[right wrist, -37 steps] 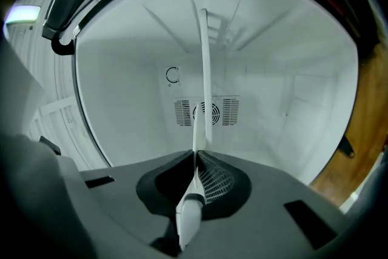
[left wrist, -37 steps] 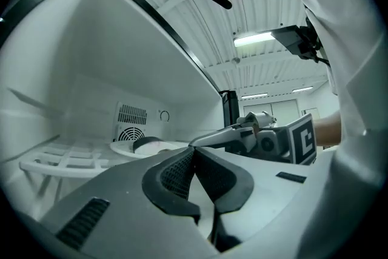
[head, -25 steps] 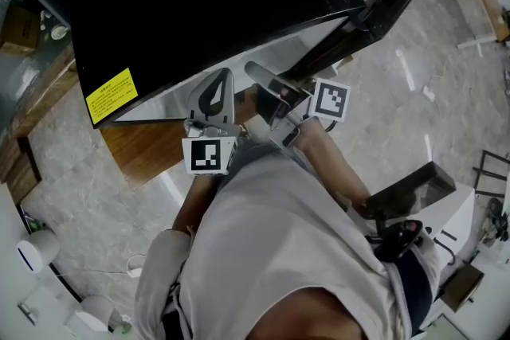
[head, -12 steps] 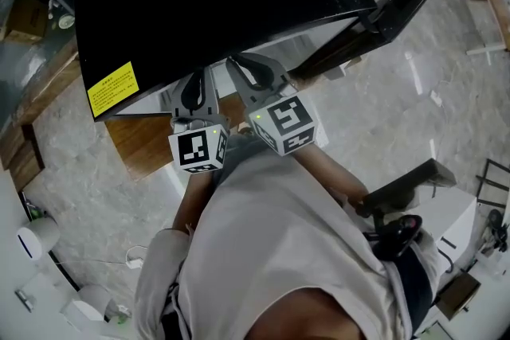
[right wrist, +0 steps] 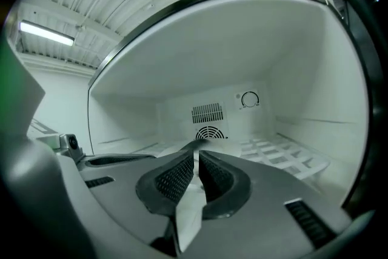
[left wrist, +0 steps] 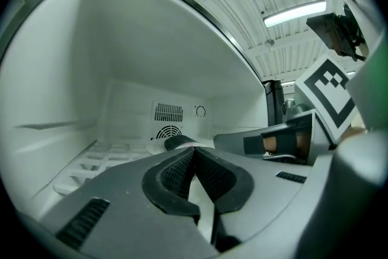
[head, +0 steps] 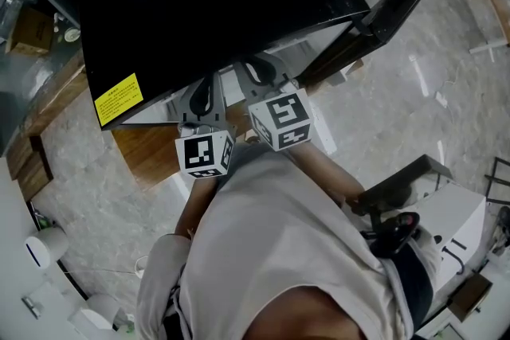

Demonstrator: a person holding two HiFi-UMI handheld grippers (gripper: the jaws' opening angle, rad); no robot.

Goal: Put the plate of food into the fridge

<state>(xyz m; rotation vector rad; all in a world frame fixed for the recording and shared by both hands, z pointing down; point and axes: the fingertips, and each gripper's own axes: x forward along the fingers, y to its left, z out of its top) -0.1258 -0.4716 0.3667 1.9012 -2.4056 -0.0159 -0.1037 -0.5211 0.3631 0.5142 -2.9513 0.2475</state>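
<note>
Both grippers reach into the open fridge (head: 215, 4), under its black top. In the left gripper view my left gripper (left wrist: 194, 150) is shut on a thin white plate (left wrist: 203, 200) rim wedged between its pads. In the right gripper view my right gripper (right wrist: 197, 156) has the same white plate (right wrist: 189, 209) edge between its pads, and its jaws are closing on it. The two grippers sit side by side, left gripper (head: 204, 103) and right gripper (head: 263, 80) in the head view. The food on the plate is hidden behind the jaws.
The fridge's white inside has a wire shelf (right wrist: 279, 154), a fan vent (right wrist: 209, 130) and a dial (right wrist: 249, 99) on the back wall. The black door (head: 382, 4) stands open at the right. A wooden cabinet (head: 143, 151) lies at the left, a white machine (head: 446, 227) at the right.
My right gripper swung in from the right to sit beside the left one, and its wide-open jaws closed down on the plate's edge. The left gripper barely moved.
</note>
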